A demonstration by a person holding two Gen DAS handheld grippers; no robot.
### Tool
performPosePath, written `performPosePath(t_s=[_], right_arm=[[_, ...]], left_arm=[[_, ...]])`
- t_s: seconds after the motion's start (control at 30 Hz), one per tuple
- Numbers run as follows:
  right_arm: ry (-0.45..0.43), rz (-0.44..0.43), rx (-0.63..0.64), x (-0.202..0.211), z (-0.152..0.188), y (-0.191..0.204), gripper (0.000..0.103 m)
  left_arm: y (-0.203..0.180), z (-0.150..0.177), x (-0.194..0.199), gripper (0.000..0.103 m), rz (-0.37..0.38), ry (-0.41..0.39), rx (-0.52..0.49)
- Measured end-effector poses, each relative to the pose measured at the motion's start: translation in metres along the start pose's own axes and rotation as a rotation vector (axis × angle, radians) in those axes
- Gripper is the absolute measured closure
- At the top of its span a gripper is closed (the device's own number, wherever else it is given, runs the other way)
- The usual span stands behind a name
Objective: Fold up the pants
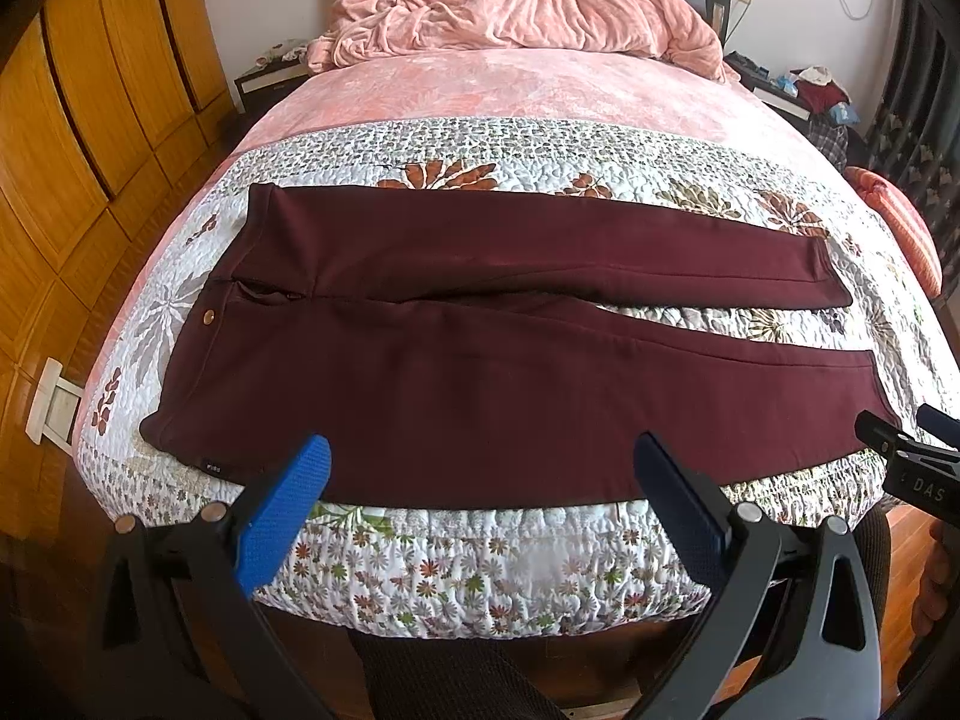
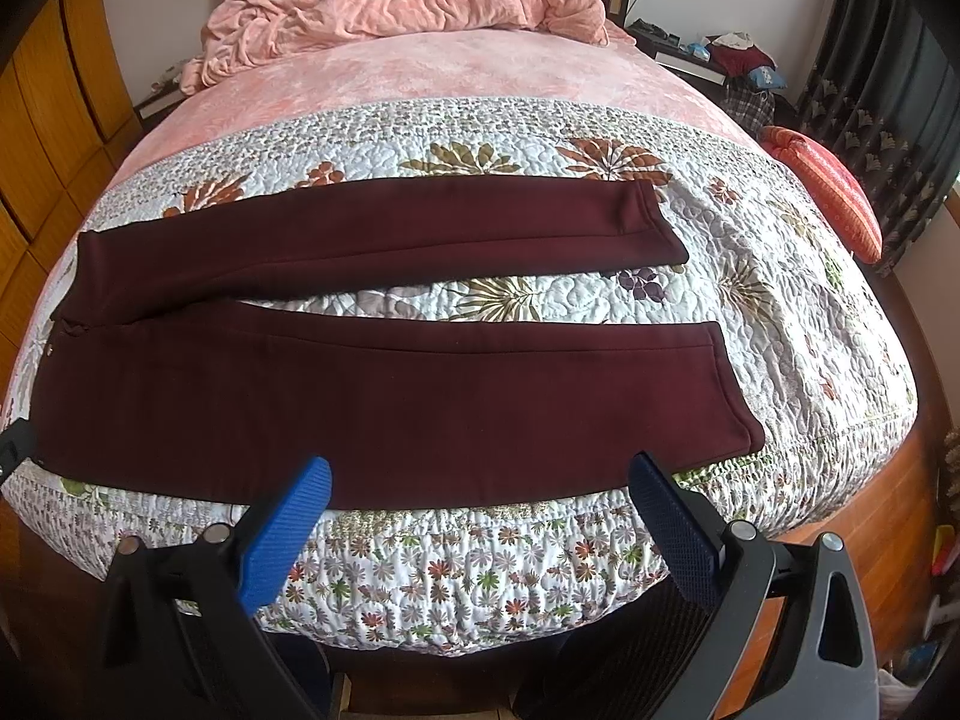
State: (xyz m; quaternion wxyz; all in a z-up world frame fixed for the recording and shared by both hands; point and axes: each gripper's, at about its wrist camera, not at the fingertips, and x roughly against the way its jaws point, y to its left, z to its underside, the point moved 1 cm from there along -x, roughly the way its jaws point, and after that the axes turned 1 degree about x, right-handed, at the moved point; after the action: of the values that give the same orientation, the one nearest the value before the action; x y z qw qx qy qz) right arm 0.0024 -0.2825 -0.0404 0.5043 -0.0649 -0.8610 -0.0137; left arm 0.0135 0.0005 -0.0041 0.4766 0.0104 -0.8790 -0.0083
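Dark maroon pants [image 1: 480,372] lie flat across the foot of the bed, waistband to the left, both legs spread apart and running right; they also show in the right wrist view [image 2: 372,396]. My left gripper [image 1: 480,456] is open and empty, its blue fingertips [image 1: 312,468] over the near edge of the near leg, toward the waist. My right gripper [image 2: 480,474] is open and empty, over the near edge of the same leg, closer to its hem [image 2: 738,384]. The right gripper's tip also shows at the right edge of the left wrist view [image 1: 900,438].
A floral quilt [image 1: 480,570] covers the bed's foot, dropping off just in front of the grippers. A crumpled pink blanket [image 1: 516,0] lies at the headboard. Wooden wardrobes [image 1: 72,150] stand left. An orange cushion [image 2: 828,192] and cluttered nightstand [image 2: 720,60] are right.
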Motion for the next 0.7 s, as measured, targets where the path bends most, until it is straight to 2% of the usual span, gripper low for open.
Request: performPosePath(t_s=[0.7], right_arm=[[0.01, 0.001, 0.004, -0.0027, 0.001, 0.0008, 0.004]], left_arm=[[-0.001, -0.0015, -0.0007, 0.003, -0.002, -0.001, -0.001]])
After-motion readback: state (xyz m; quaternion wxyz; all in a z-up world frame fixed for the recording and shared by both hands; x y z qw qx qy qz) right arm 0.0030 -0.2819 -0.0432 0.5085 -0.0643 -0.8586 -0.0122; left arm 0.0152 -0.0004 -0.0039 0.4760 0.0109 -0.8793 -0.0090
